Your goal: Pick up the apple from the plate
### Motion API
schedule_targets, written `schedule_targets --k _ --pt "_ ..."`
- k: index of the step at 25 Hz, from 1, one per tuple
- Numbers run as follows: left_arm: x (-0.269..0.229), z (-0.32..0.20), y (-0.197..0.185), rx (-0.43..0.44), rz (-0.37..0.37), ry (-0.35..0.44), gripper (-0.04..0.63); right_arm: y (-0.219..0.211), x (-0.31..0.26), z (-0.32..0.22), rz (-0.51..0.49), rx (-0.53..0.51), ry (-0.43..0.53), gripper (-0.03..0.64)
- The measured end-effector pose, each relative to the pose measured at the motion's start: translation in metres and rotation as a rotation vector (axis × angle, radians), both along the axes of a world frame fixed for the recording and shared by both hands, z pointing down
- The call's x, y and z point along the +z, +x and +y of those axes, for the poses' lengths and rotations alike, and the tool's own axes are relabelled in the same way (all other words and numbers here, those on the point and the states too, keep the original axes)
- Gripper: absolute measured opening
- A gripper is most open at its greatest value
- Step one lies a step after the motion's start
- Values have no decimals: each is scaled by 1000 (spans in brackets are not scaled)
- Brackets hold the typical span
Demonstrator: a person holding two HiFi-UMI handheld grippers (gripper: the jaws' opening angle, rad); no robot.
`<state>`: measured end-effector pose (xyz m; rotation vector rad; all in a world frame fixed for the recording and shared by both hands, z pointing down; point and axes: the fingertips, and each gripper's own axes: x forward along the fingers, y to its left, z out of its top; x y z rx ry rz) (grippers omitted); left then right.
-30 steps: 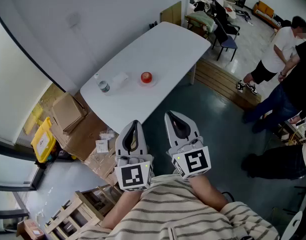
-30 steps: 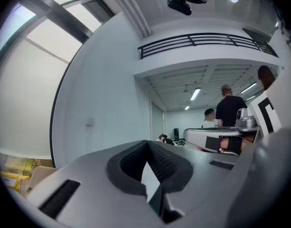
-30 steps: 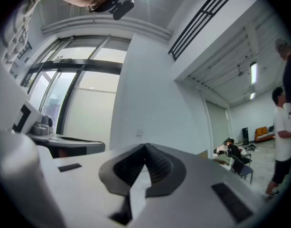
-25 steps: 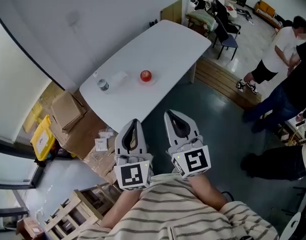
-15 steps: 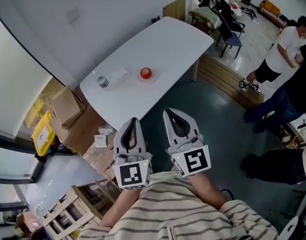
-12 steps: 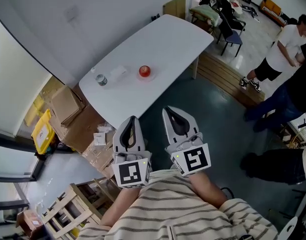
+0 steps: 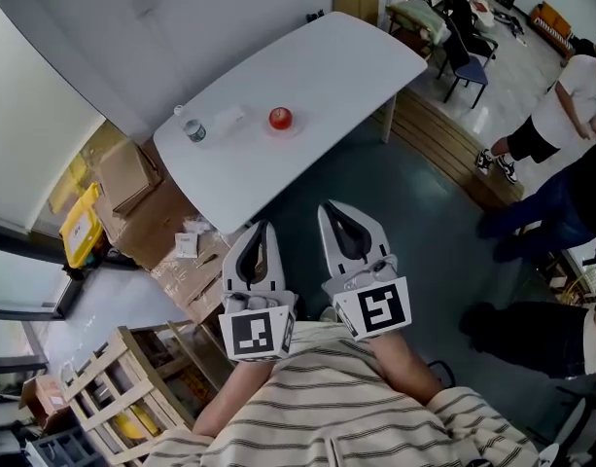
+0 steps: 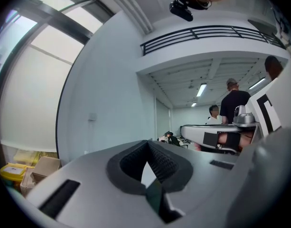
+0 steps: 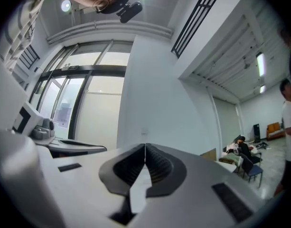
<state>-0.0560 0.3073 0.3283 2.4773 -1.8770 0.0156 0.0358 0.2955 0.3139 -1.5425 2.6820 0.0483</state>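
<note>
A red apple (image 7: 280,118) sits on a small plate (image 7: 281,128) near the middle of the white table (image 7: 327,76), far ahead of both grippers in the head view. My left gripper (image 7: 263,225) and right gripper (image 7: 333,205) are held side by side close to the striped shirt, over the dark floor, well short of the table's near edge. Both point level towards the table. In the left gripper view the left gripper (image 8: 146,141) has its jaws closed together on nothing. The right gripper (image 9: 145,145) in its own view likewise stands shut and empty. Neither gripper view shows the apple.
A small bottle (image 7: 192,130) and a white packet (image 7: 229,118) lie on the table left of the apple. Cardboard boxes (image 7: 132,178) and a yellow bin (image 7: 76,230) crowd the floor at the left, a wooden crate (image 7: 113,392) at lower left. People (image 7: 570,95) stand at the right.
The table with the apple has slid upward in the head view and more floor clutter shows at the lower left. Both grippers stayed shut and side by side.
</note>
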Motion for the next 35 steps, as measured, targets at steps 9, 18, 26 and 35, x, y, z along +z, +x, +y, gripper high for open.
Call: schedule_targets --k 9,18,26,35 --pt "17 -7 22 38 -31 -47 3 17 14 -11 -17 -37 -47 14" --pt "42 -77 14 31 -5 -77 3 12 29 -67 19 -87 -51 12" --pt "46 -188 0 54 14 -90 3 13 33 -171 38 -27 -79 12" --pt "48 -290 -27 70 58 -102 3 -16 35 -282 52 -3 -99 12"
